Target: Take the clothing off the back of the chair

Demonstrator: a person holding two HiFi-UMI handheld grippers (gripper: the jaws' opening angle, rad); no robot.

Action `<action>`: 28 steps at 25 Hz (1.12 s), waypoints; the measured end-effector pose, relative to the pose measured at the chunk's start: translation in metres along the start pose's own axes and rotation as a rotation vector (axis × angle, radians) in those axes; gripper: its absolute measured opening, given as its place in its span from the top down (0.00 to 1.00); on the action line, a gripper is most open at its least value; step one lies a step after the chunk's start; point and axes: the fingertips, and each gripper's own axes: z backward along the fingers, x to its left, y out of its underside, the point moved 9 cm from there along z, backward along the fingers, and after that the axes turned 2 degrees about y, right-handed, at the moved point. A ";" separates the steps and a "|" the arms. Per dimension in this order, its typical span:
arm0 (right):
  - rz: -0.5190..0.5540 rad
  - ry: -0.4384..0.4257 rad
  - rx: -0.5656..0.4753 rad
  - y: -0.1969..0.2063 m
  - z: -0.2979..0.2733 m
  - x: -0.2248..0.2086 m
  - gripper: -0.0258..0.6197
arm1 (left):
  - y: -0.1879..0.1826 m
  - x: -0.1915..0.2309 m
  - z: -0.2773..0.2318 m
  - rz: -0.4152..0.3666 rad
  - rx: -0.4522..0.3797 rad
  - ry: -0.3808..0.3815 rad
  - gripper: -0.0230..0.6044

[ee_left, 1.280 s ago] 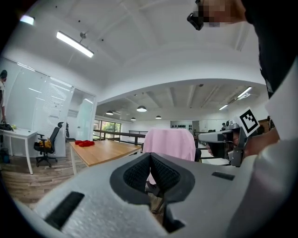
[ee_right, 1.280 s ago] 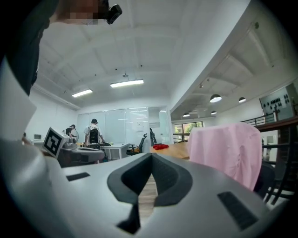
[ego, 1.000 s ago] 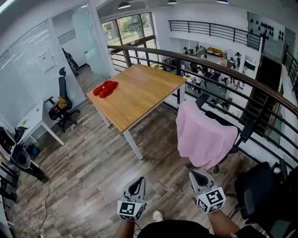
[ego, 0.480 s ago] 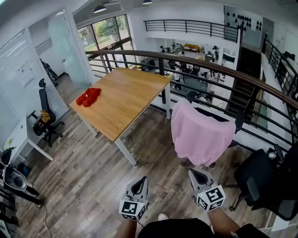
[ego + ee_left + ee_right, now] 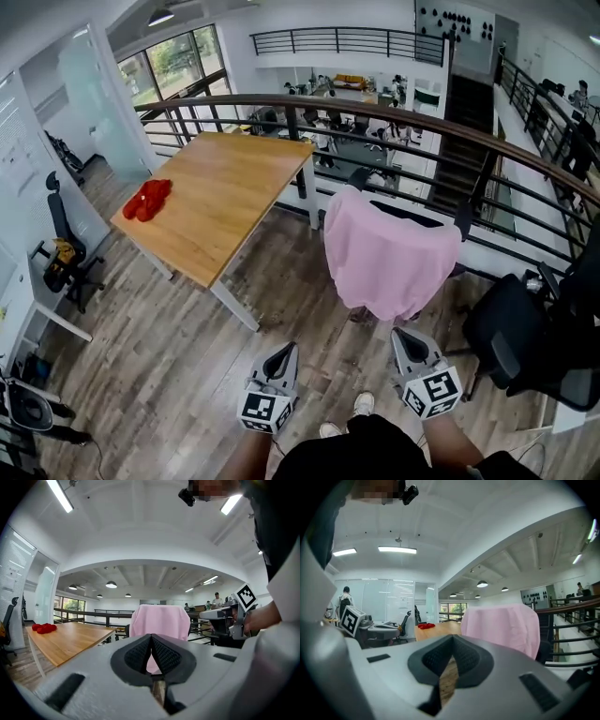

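A pink garment (image 5: 389, 255) hangs draped over the back of a black office chair (image 5: 457, 221) beside the railing; the cloth hides most of the backrest. It also shows in the left gripper view as a pink garment (image 5: 159, 620) and in the right gripper view as a pink garment (image 5: 501, 627). My left gripper (image 5: 284, 359) and right gripper (image 5: 407, 344) are both shut and hold nothing. They sit low in the head view, short of the chair, pointing towards it.
A wooden table (image 5: 220, 192) with a red cloth (image 5: 145, 199) on its far left part stands left of the chair. A dark railing (image 5: 394, 117) runs behind both. Another black chair (image 5: 520, 337) stands at the right. Wood-plank floor (image 5: 150, 375) lies in front.
The head view has swung right and closer: table and pink garment slid left and nearer the centre. Both grippers stay shut, the left one shifted slightly.
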 end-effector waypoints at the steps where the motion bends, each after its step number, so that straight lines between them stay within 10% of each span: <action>1: -0.001 0.013 0.001 0.000 0.000 -0.004 0.96 | 0.000 0.002 -0.007 -0.004 0.000 0.009 0.94; 28: 0.041 0.248 -0.047 -0.001 -0.035 -0.152 0.95 | -0.023 0.019 -0.203 0.023 0.015 0.106 0.94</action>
